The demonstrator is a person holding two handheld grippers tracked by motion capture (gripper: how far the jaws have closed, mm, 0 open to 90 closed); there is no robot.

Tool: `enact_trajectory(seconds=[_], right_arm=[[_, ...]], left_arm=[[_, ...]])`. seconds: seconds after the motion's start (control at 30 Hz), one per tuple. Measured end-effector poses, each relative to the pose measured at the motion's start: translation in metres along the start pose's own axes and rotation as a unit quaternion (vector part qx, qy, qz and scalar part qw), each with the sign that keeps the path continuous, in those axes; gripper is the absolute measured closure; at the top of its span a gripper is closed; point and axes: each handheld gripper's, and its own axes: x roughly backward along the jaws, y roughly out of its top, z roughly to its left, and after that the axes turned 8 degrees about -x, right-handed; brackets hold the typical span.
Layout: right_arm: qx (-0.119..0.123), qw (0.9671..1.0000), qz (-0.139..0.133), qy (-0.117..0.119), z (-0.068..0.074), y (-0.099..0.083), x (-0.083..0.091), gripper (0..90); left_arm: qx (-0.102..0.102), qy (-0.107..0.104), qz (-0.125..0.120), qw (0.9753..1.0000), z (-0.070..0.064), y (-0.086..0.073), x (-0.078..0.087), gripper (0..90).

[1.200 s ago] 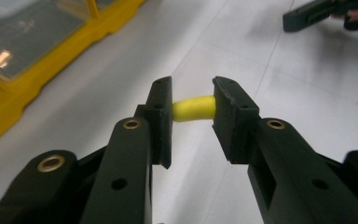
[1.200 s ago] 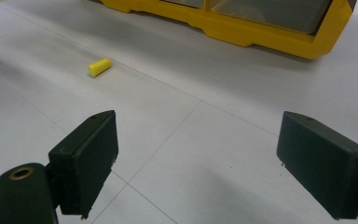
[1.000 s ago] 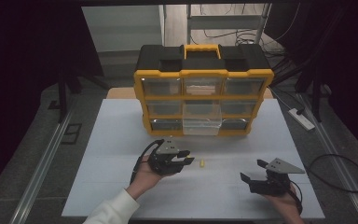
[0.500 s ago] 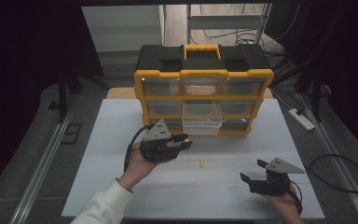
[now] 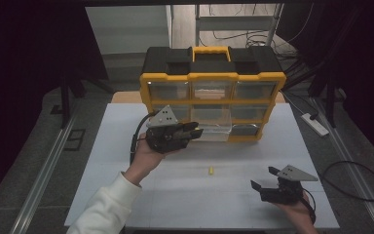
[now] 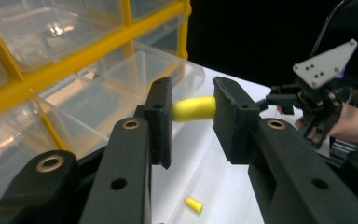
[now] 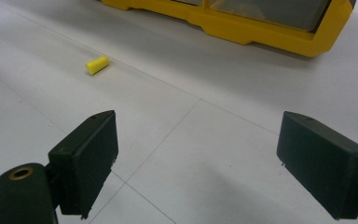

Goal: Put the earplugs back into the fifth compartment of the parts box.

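Note:
My left gripper (image 5: 195, 131) is shut on a small yellow foam earplug (image 6: 196, 108), pinched crosswise between its jaws. It hovers just in front of a clear drawer (image 5: 214, 130) pulled out from the bottom middle of the yellow-framed organizer (image 5: 213, 75). A second yellow earplug (image 5: 211, 170) lies loose on the white table; it also shows below the left jaws (image 6: 194, 204) and ahead-left of the right jaws (image 7: 97, 65). My right gripper (image 5: 263, 178) rests low at the front right, open and holding nothing (image 7: 200, 158).
The organizer's black lid with its yellow handle (image 5: 211, 52) stands at the table's back. A white power strip (image 5: 314, 122) lies off the table's right edge. Metal rails (image 5: 44, 180) run along the left. Bare white tabletop (image 5: 199, 204) lies between the hands.
My left gripper rose from the table near the loose earplug and moved forward to the pulled-out drawer, carrying an earplug. The right gripper has stayed put.

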Motion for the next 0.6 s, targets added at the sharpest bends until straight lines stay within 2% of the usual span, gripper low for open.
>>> enact_trajectory(seconds=[0.23, 0.6], right_arm=[[0.002, 1.0000, 0.002, 0.000, 0.000, 0.000, -0.001, 13.1], [0.001, 1.0000, -0.001, 0.002, 0.000, 0.000, 0.000, 13.1]], left_arm=[[-0.004, 0.005, -0.007, 1.0000, 0.009, 0.018, -0.005, 67.9], [-0.004, 0.010, 0.000, 0.9999, 0.017, 0.034, -0.023, 67.8]])
